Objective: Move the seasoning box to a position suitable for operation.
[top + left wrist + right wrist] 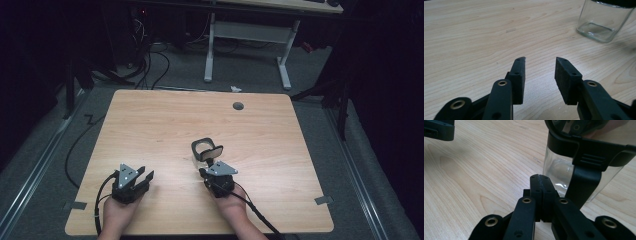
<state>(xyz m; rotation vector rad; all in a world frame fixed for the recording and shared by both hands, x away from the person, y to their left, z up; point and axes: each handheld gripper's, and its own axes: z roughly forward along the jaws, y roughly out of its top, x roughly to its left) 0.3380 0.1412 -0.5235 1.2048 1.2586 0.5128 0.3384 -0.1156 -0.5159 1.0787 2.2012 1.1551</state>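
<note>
A small clear glass jar (201, 149) with a black rim stands near the middle of the wooden table (150, 125), its hinged lid (216, 151) flipped open to the right. My right gripper (209, 164) sits just on the near side of the jar. Its jaws are pressed together with nothing between them, and the tips (541, 177) stop short of the glass (556, 167) and the black clasp (584, 185). My left gripper (145, 175) rests at the near left, open and empty (540, 60). The jar's base (599, 25) lies well ahead to its right.
A round cable hole (238, 106) is set in the far part of the table. Grey tape tabs (324, 200) mark the near corners. Beyond the far edge are white desk legs (209, 50) and cables (155, 60) on the floor. The left gripper (439, 130) shows in the right gripper view.
</note>
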